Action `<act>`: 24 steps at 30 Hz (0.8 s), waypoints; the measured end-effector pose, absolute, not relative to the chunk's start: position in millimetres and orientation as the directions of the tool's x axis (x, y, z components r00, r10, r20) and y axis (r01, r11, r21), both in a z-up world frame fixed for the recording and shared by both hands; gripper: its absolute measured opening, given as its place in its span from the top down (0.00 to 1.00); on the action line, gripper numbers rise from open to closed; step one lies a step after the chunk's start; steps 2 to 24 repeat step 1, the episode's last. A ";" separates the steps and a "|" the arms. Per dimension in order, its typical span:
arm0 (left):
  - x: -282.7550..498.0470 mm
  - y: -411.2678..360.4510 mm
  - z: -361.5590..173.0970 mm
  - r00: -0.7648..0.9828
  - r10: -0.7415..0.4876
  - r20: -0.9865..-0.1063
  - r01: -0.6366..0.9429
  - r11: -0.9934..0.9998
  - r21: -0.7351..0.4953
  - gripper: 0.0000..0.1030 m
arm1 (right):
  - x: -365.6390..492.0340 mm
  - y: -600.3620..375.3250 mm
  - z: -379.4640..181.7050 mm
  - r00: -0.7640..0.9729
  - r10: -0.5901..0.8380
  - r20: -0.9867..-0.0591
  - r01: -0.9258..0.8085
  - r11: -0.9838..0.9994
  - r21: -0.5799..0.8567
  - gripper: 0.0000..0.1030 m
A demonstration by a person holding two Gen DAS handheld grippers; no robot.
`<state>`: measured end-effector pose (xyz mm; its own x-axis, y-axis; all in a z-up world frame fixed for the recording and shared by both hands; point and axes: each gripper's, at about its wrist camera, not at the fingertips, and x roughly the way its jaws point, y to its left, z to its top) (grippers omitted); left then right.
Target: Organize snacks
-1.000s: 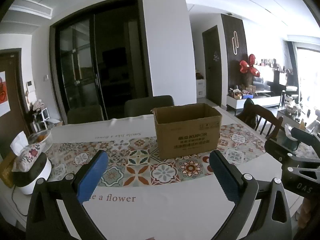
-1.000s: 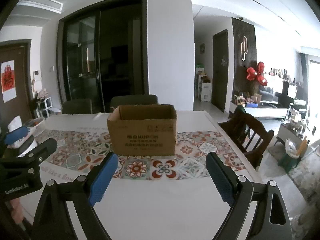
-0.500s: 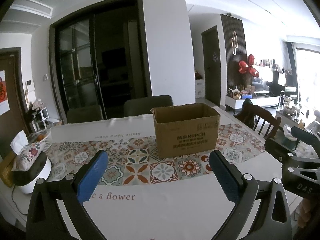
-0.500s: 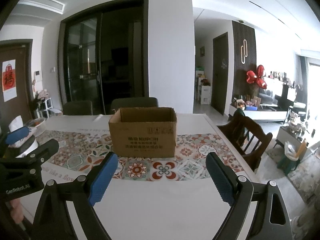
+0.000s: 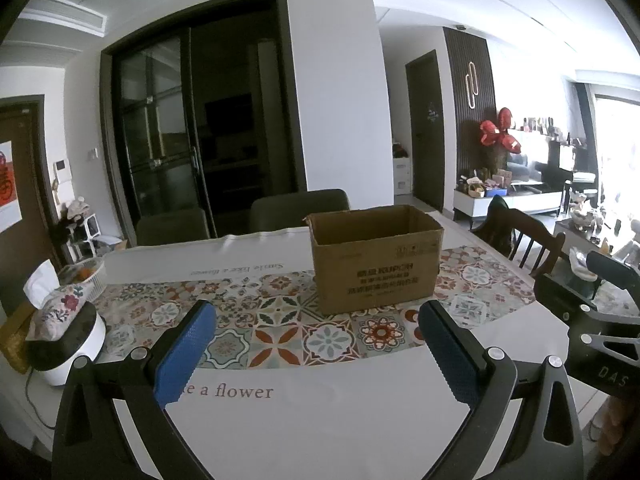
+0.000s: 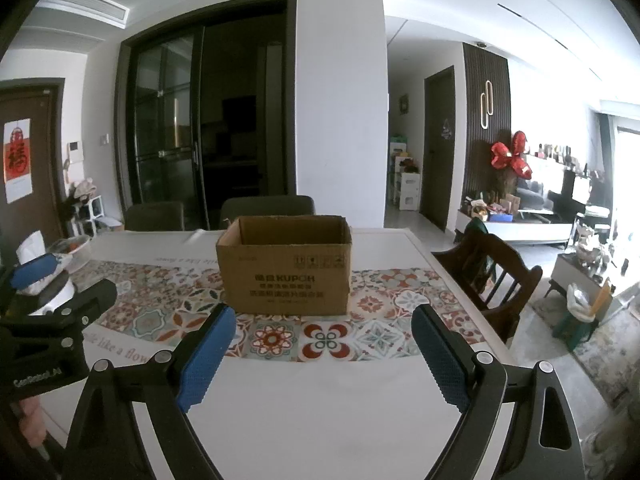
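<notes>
Both grippers empty, open brown corrugated cardboard box (image 5: pixel 376 258) waiting mid-table; no snacks in view.

Box sits upright on the patterned tile-print table runner (image 5: pixel 276 320), flaps folded down, inside not visible from here. Left gripper (image 5: pixel 316 354) and right gripper (image 6: pixel 322 358) both have blue pads spread wide, nothing between them, hovering over the white tablecloth (image 6: pixel 320 408) short of the box. Judgement: the box looks light, its walls stiff but crushable; if moving it, pinch a top rim wall, not the printed face. It would likely slide easily on the cloth.
</notes>
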<state>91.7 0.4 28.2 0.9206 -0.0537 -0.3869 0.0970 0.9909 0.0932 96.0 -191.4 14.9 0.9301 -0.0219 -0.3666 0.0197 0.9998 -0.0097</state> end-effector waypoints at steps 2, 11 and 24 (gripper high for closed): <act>92.5 0.4 28.5 0.920 -0.055 -0.387 0.098 0.991 0.093 0.00 | 95.5 -191.4 15.4 0.930 -0.020 -0.366 0.018 1.000 -0.010 0.12; 92.5 0.4 28.5 0.920 -0.055 -0.387 0.098 0.991 0.093 0.00 | 95.5 -191.4 15.4 0.930 -0.020 -0.366 0.018 1.000 -0.010 0.12; 92.5 0.4 28.5 0.920 -0.055 -0.387 0.098 0.991 0.093 0.00 | 95.5 -191.4 15.4 0.930 -0.020 -0.366 0.018 1.000 -0.010 0.12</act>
